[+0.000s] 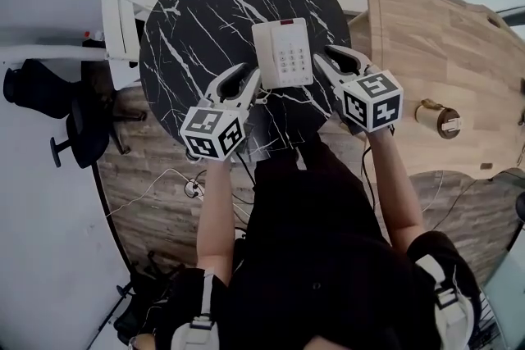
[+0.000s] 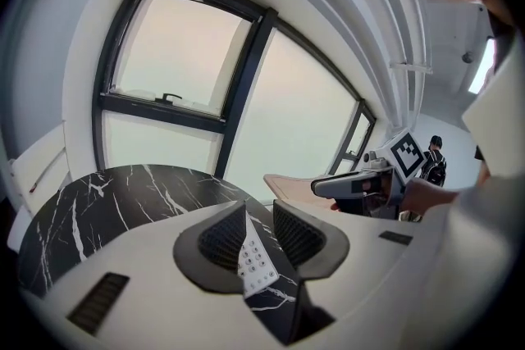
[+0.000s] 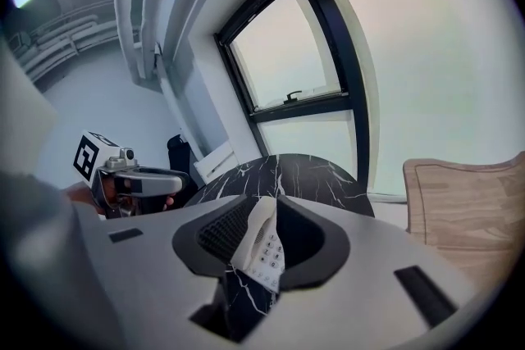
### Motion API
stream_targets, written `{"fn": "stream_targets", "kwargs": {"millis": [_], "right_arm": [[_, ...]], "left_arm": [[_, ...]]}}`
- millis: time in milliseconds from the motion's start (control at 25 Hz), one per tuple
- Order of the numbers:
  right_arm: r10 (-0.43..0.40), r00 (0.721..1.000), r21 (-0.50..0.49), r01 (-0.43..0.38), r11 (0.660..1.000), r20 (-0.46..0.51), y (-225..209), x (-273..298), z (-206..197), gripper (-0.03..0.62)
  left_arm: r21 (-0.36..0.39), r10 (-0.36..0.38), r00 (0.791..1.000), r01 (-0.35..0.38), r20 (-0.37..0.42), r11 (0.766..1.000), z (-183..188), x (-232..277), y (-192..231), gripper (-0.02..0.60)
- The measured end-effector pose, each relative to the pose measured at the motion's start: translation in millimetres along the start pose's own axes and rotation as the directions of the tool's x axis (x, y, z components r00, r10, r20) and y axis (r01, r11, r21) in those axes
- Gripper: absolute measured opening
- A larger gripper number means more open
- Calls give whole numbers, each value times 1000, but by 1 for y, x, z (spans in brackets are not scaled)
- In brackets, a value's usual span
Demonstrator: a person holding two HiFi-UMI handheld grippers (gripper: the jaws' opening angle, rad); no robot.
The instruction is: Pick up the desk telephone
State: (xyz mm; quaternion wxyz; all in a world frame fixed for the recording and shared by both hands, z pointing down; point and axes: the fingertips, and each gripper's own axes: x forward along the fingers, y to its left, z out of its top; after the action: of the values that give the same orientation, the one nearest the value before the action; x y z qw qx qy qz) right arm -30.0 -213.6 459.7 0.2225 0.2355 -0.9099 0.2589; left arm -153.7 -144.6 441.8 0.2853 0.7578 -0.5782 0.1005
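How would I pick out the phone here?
Find the round black marble table. By its near edge, between the left gripper and the right gripper, lies the phone: flat, white, and alone in having a keypad and a red mark at its far end.

round black marble-look counter (image 1: 205, 20) with white veins stood in front of a big window (image 2: 184, 53) with dark frames, pale flat daylight coming through. white wall (image 2: 90, 37) ran around the window, white ribbed ceiling above, and one bright ceiling light (image 2: 486, 65) was on. a light wood counter (image 1: 443, 37) with rounded corners sat just beside the round one on the right, with a small brass-coloured cylinder (image 1: 435, 117) lying on it. the floor (image 1: 156, 160) was grey-brown wood plank, with loose cables (image 1: 193, 188) trailing near the round counter's edge. a black office chair (image 1: 82, 127) stood at left.
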Motion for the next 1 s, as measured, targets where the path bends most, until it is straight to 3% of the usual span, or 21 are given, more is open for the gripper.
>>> {"fn": "stream_targets", "kwargs": {"millis": [240, 440, 1000], "right_arm": [[12, 996, 43, -8, 999, -91, -5, 22, -35, 167], [5, 987, 77, 7, 997, -160, -5, 39, -64, 202], [-31, 956, 194, 91, 977, -291, -24, 74, -129, 273]], "left_arm": [[-49, 3, 998, -6, -60, 999, -29, 6, 12, 158], [-109, -39, 993, 27, -115, 994, -60, 17, 27, 170], [-229, -165, 947, 102, -275, 968, -127, 68, 61, 280]]}}
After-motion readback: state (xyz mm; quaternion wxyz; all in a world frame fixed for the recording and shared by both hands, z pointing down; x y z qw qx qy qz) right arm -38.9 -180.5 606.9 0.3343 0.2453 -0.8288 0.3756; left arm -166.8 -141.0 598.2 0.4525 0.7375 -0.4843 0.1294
